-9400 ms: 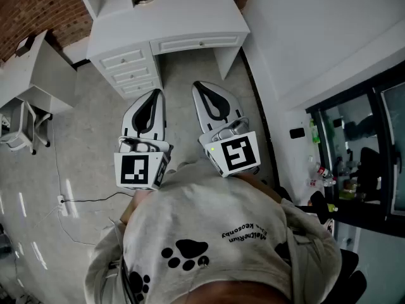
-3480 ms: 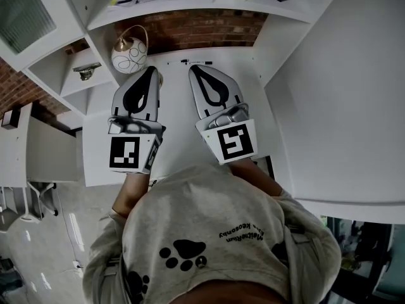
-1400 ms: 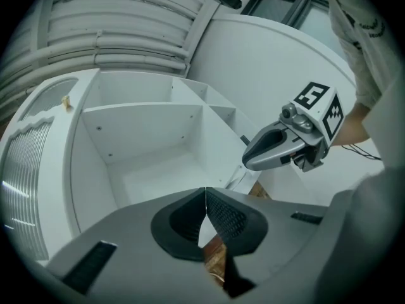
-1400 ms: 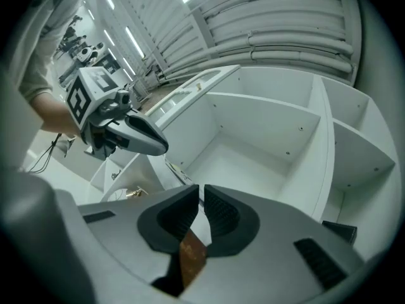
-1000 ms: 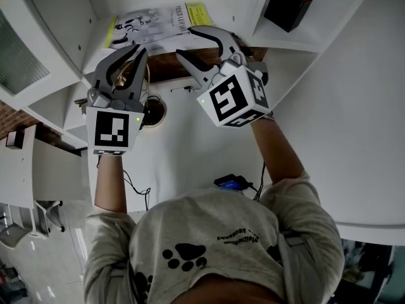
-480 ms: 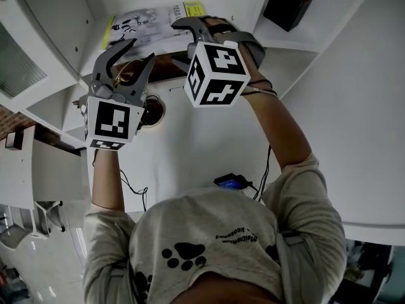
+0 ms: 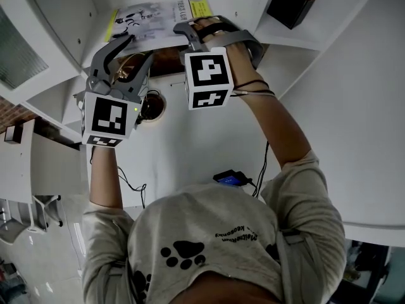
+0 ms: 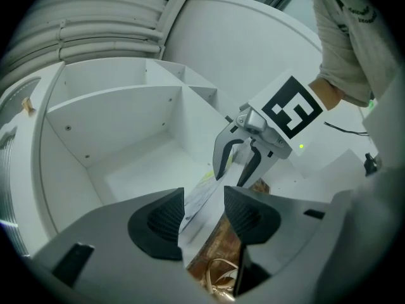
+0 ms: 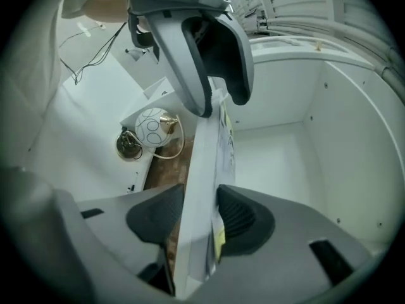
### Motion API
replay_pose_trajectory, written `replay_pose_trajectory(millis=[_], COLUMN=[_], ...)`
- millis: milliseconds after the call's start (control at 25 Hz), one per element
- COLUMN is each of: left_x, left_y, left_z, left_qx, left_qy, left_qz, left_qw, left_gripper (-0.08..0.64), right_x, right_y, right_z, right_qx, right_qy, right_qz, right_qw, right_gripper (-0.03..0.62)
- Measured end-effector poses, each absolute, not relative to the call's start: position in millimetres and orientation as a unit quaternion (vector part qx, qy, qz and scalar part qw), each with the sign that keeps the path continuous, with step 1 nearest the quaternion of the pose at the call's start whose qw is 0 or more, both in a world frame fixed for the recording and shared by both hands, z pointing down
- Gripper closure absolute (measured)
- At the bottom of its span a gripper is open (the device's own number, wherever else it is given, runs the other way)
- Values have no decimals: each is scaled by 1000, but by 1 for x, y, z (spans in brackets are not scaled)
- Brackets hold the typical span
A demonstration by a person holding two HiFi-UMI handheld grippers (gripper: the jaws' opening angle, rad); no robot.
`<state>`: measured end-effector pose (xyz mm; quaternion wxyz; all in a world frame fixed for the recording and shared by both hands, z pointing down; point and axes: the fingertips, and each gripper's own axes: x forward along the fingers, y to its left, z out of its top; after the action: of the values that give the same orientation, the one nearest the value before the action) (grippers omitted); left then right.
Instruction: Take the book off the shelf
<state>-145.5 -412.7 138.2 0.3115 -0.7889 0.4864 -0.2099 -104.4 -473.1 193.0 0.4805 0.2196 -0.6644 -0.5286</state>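
Note:
The book (image 7: 152, 11), thin with a white printed cover and a yellow strip, lies flat on a white shelf (image 7: 82, 5) at its front edge. My left gripper (image 7: 136, 46) straddles that edge at the book's left end; its jaws are opening, and the book (image 8: 199, 201) lies between the pads without a clear press. My right gripper (image 7: 188, 33) is at the book's right end. Its jaws are closing, and its pads (image 9: 237, 217) touch the book (image 9: 221, 144) and the white edge under it. Each gripper shows in the other's view: right gripper (image 8: 235, 170), left gripper (image 9: 221, 103).
A round white ornament with a gold handle (image 9: 152, 126) stands on the desk below the shelf, before a brick wall (image 7: 171, 59). A black box (image 7: 291, 2) sits in the compartment to the right. A small device with a cable (image 7: 229, 178) lies on the white desk.
The right gripper has rolled over and moved up onto the book's right end. The left gripper has risen to the shelf edge, and its jaws now straddle the book's left end.

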Motion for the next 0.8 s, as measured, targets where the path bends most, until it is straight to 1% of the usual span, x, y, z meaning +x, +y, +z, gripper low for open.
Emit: replay_pose_trajectory(millis=[160, 320, 400, 520, 800], left_x=[-146, -147, -148, -150, -145], left_y=[-409, -405, -404, -406, -415], left_z=[138, 139, 143, 148, 170], left_qx=[-788, -784, -778, -758, -685], left_qy=[487, 486, 485, 483, 458], left_qz=[-209, -220, -235, -272, -394], left_qw=[313, 317, 322, 344, 407], left_gripper=[368, 367, 360, 354, 319], right_x=[-102, -100, -100, -98, -93], right_y=[-461, -450, -443, -435, -422], right_z=[189, 183, 183, 184, 183], right_qx=[225, 229, 225, 223, 215], right_qy=[-665, -662, -672, -680, -689], right_qz=[-534, -541, -534, -528, -522], right_qw=[471, 465, 461, 457, 456], right_gripper=[457, 486, 490, 494, 495])
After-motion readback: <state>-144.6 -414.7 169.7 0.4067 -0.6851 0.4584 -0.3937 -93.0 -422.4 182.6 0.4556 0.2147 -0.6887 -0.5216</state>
